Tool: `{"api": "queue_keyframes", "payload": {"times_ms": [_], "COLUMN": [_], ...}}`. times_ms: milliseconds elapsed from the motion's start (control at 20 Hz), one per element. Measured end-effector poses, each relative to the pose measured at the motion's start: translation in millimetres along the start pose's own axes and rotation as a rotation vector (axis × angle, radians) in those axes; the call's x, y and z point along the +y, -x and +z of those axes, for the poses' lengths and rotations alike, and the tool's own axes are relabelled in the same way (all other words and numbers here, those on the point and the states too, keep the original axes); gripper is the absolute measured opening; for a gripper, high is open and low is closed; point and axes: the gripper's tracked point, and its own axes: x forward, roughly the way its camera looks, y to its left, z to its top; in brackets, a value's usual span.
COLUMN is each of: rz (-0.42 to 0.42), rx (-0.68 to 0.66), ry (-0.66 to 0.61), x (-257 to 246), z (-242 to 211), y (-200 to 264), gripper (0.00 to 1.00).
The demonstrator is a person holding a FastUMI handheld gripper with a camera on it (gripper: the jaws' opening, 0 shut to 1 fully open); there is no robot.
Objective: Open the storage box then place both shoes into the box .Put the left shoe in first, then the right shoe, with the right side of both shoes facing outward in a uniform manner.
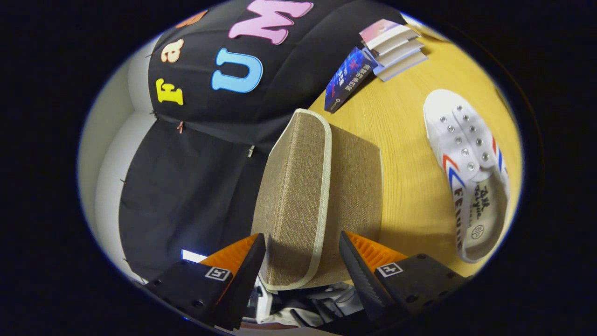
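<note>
The gripper is spread wide, its two fingers standing on either side of the near end of a beige woven-fabric storage box lid with pale cream piping along its edge. The left finger looks to lie against or just beside the lid's outer face, while the right finger sits slightly off the lid's other side with a thin gap visible, so the lid lies between the fingers but whether both press on it cannot be told. The lid stands tilted up, edge-on, running away from the fingers toward the booth's black cloth wall. Below the lid's near end, between the fingers, something pale with dark parts shows; what it is cannot be made out.

To the right of the lid, apart from it on the light wooden table, lies a white canvas shoe with metal eyelets, no laces and red and blue stripes on its side, toe pointing away from the gripper and its opening toward the near side. Beyond the lid and the shoe, at the far part of the table, a small stack of pale-edged books rests with a dark blue book leaning just beside it
</note>
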Motion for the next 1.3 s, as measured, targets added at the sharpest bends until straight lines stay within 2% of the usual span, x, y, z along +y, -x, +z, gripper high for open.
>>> {"api": "queue_keyframes", "payload": {"times_ms": [250, 500, 700, 950, 1100, 1300], "rz": [0.089, 0.161, 0.198, 0.201, 0.271, 0.299], "rx": [0.065, 0.096, 0.085, 0.08, 0.05, 0.049], "ry": [-0.117, -0.209, -0.246, -0.279, -0.325, -0.309], "x": [-0.9, 15.4, 29.0, 36.2, 59.9, 84.6], "z": [-6.6, -6.8, -1.8, 0.3, 13.6, 19.6], "y": [-11.5, -0.4, 12.4, 24.8, 37.3, 40.6], "gripper": [0.97, 0.97, 0.96, 0.96, 0.96, 0.96]}}
